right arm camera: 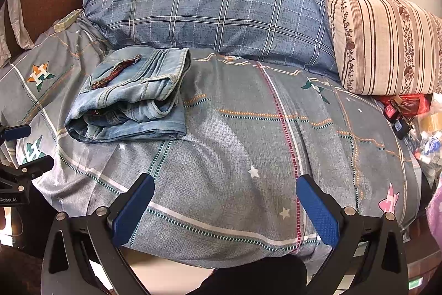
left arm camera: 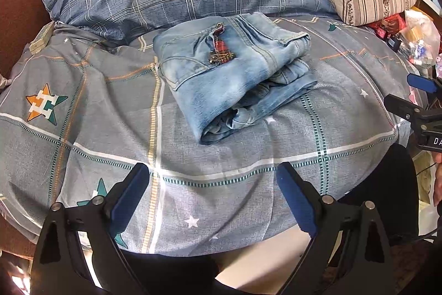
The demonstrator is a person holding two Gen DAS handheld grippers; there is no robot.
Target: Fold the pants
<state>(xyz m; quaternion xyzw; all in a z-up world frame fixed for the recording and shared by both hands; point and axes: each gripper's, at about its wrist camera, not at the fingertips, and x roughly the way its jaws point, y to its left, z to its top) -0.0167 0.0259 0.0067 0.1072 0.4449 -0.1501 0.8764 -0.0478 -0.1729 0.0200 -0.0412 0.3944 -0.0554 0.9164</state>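
The left gripper (left arm camera: pixel 212 184) hovers with its blue-padded fingers spread wide, holding nothing, above the near edge of a grey plaid bedspread (left arm camera: pixel 83 129). The right gripper (right arm camera: pixel 225 198) is likewise spread and empty over the same bedspread. Folded light-blue jeans (left arm camera: pixel 229 73) lie on the bedspread ahead of both, just before a blue plaid pillow (right arm camera: pixel 221 4) and left of a striped cushion (right arm camera: pixel 386 43).

The bed (right arm camera: pixel 248 129) wore a grey checked cover with stars. Folded jeans (right arm camera: pixel 132 98) lay on it, just in front of a blue plaid pillow (right arm camera: pixel 221 13). A striped pillow (right arm camera: pixel 386 46) rested right of that blue pillow, touching it.
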